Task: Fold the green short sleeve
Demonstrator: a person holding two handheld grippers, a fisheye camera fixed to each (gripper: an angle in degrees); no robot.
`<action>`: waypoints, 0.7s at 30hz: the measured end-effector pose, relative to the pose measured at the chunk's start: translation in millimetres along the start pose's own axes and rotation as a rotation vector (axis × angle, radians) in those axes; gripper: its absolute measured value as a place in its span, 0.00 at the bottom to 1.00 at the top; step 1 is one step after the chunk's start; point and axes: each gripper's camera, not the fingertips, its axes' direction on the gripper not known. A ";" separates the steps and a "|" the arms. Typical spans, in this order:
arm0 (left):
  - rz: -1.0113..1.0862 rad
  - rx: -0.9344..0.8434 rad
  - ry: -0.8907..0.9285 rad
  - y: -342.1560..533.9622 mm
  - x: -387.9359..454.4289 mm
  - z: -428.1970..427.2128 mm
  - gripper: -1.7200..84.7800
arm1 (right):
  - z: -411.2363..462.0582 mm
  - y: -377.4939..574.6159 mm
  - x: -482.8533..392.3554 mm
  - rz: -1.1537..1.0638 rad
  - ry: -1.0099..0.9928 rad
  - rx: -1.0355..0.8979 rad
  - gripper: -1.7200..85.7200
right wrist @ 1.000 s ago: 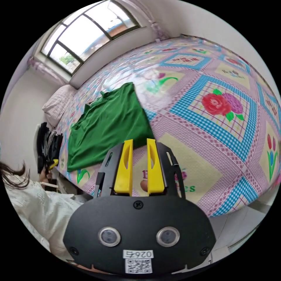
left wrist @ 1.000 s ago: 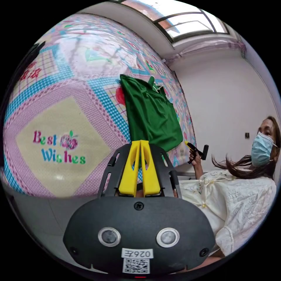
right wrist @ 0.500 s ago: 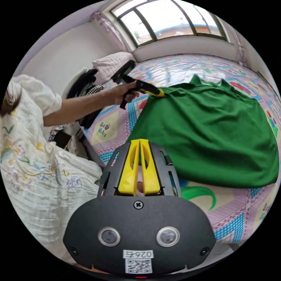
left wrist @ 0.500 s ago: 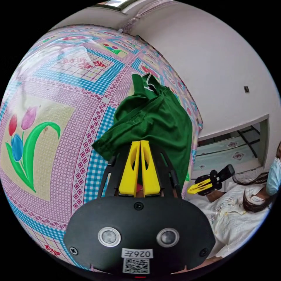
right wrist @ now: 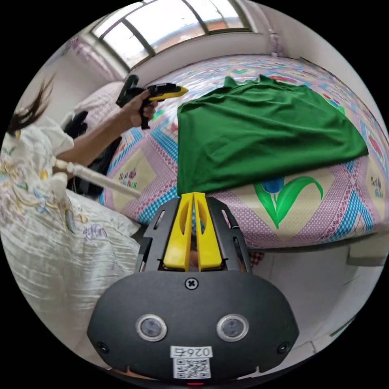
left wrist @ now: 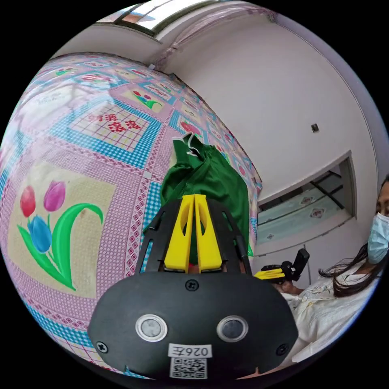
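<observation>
Your patterned bedspread (right wrist: 308, 210) carries the green short sleeve (right wrist: 259, 133), spread near the bed's edge. Your right gripper (right wrist: 193, 198) pinches the shirt's near corner, jaws pressed together. Your left gripper (right wrist: 178, 90), seen in the right gripper view, hangs above the bed just beside the shirt, its jaws pressed together.

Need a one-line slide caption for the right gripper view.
Right hand-held gripper, jaws together, at the corner of the green shirt spread on the patterned bedspread.
</observation>
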 end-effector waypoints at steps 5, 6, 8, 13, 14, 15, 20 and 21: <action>0.146 -0.333 -0.100 -39.2 20.3 89.1 0.01 | 7.8 -29.1 15.4 0.004 -0.003 0.065 0.01; 0.164 -0.350 -0.096 -42.8 19.4 92.8 0.01 | 17.6 -33.8 20.8 0.006 -0.020 0.040 0.01; 0.061 -0.313 -0.081 -53.6 2.9 83.2 0.01 | 35.9 -33.2 31.3 0.026 -0.062 -0.029 0.01; -0.069 -0.182 -0.191 -48.6 -25.4 31.6 0.01 | 30.8 -6.3 56.7 0.149 -0.119 -0.001 0.01; -0.078 -0.158 -0.200 -45.4 -28.0 19.7 0.01 | 26.4 -0.5 62.7 0.181 -0.122 0.004 0.01; -0.082 -0.148 -0.202 -43.7 -28.9 14.5 0.01 | 22.3 4.8 69.0 0.212 -0.134 0.007 0.01; -0.020 -0.186 -0.216 -37.8 -23.9 0.8 0.03 | 8.0 26.4 98.7 0.382 -0.230 0.077 0.04; 0.004 -0.184 -0.202 -37.4 -21.6 -0.7 0.04 | 7.4 31.2 106.9 0.433 -0.257 0.093 0.05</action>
